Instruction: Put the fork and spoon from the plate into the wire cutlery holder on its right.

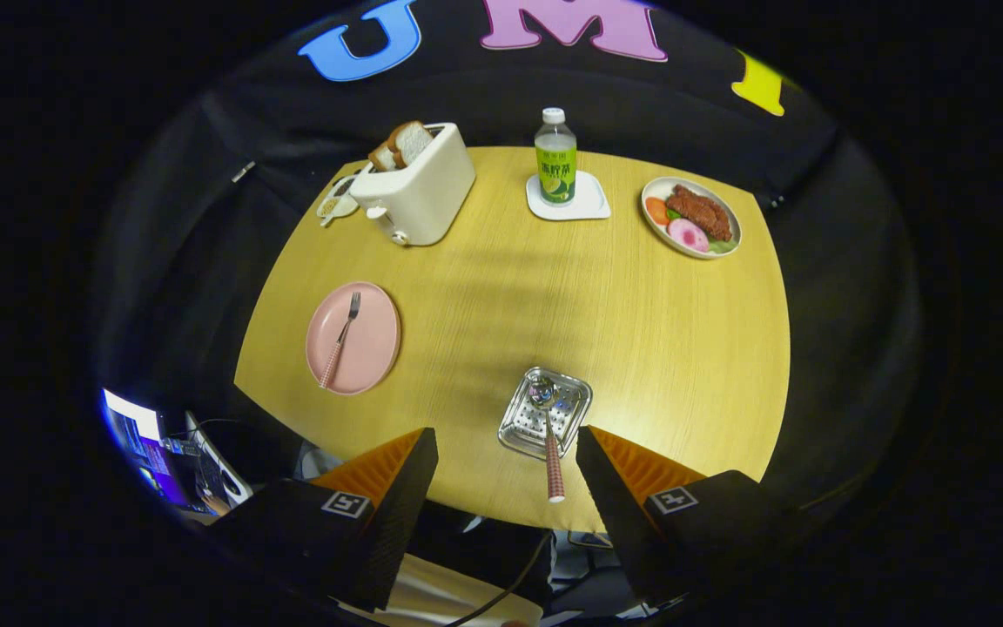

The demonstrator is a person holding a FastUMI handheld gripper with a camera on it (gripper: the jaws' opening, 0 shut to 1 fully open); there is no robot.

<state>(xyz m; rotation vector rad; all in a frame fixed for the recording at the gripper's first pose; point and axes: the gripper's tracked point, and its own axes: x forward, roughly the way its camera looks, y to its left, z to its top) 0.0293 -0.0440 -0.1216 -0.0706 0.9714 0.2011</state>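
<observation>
The table (641, 348) is yellow wood grain. At left, a pink plate (373, 348) holds a silver fork (341, 338) with a pink patterned handle. At upper left sits a cream toaster (419, 187), at upper centre a green-labelled bottle (555, 158) on a white coaster (589, 202). The silver wire cutlery holder (545, 411) holds a spoon (551, 444) with a red-and-white checked handle.

Fork (341, 338) on plate (375, 357), left of holder (526, 427) containing spoon (551, 453).

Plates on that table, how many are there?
2. A pink plate with a fork on it lies beyond the gripper's open fingers, near the toaster. A plate of food sits at the far corner, beside the bottle. None looks hidden.
</observation>
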